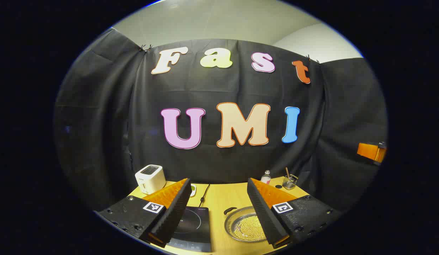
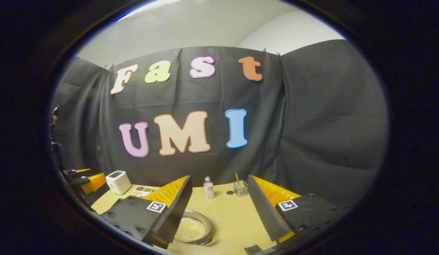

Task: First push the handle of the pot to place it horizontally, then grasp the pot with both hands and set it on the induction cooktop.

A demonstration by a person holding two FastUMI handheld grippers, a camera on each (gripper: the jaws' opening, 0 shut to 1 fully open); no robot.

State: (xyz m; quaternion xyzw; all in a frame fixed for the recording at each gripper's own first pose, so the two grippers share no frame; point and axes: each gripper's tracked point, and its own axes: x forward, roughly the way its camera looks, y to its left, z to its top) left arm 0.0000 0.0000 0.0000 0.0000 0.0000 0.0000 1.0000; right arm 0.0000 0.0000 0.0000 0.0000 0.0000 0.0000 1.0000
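A shallow silver pot (image 1: 245, 226) with small yellow beads inside sits on the wooden table (image 1: 224, 196), right of the black induction cooktop (image 1: 193, 226). A dark handle (image 1: 230, 210) sticks out at its far-left rim. My left gripper (image 1: 218, 180) hangs open above the table, and its right finger covers part of the pot. In the right gripper view the pot (image 2: 192, 229) lies low, partly behind the left finger, with a loop handle (image 2: 204, 242) at its near rim. My right gripper (image 2: 219, 177) is open and holds nothing.
A white toaster (image 1: 150, 178) stands at the back left, with a cable (image 1: 204, 194) running to the cooktop. A small bottle (image 1: 266, 176) and a glass with a stick (image 1: 289, 181) stand at the back right. A small palette dish (image 2: 142, 191) lies by the toaster (image 2: 118, 182).
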